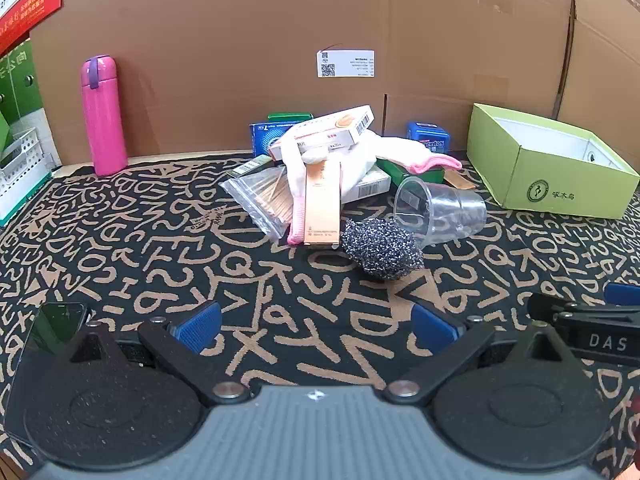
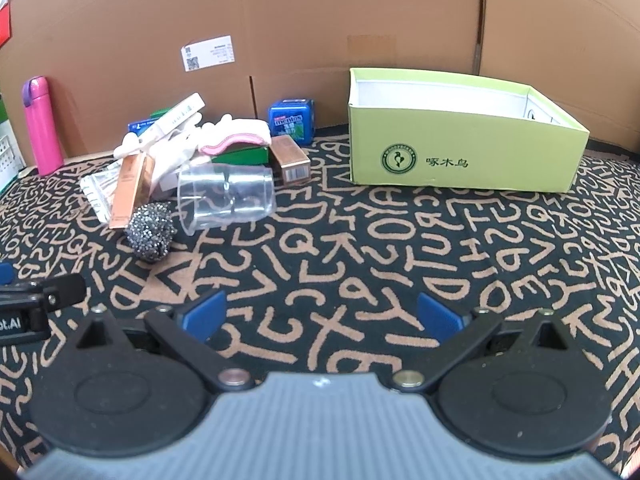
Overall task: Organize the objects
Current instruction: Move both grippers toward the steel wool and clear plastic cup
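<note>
A heap of small objects lies on the lettered mat: a steel wool scourer (image 1: 382,254) (image 2: 151,231), a clear plastic cup (image 1: 440,210) (image 2: 226,198) on its side, an orange carton (image 1: 322,204) (image 2: 132,190), a bag of toothpicks (image 1: 264,200), white and pink socks (image 1: 360,152) (image 2: 236,136), a blue mint tin (image 1: 428,136) (image 2: 292,120) and several flat boxes. A light green box (image 1: 556,164) (image 2: 464,148) stands open to the right. My left gripper (image 1: 316,326) is open, short of the heap. My right gripper (image 2: 322,316) is open over bare mat.
A pink bottle (image 1: 102,116) (image 2: 40,126) stands upright at the back left. Brown cardboard walls (image 1: 280,40) (image 2: 320,20) close off the back. A dark phone (image 1: 56,328) lies near my left gripper. A white perforated basket (image 1: 20,164) sits at the far left.
</note>
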A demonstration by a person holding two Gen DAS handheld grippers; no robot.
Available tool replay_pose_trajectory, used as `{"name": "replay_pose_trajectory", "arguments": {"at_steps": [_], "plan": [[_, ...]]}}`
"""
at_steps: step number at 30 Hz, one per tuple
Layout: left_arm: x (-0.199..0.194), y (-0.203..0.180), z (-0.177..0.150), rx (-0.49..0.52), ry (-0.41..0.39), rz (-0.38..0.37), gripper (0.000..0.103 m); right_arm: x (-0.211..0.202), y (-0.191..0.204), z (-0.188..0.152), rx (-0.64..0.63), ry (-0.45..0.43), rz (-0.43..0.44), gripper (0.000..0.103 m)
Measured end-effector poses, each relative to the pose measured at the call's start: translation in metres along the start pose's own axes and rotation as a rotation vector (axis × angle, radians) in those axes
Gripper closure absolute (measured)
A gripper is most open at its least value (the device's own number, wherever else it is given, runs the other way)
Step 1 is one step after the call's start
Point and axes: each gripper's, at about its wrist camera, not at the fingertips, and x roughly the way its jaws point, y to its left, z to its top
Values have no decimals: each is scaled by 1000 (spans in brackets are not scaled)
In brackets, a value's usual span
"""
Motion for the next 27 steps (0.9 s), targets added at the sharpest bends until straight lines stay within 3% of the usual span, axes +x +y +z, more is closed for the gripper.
{"name": "replay_pose_trajectory", "arguments": {"at_steps": [27], "plan": [[24,3,11,-7,27,-31,0,30,7,10,-24,40,19,0]]}}
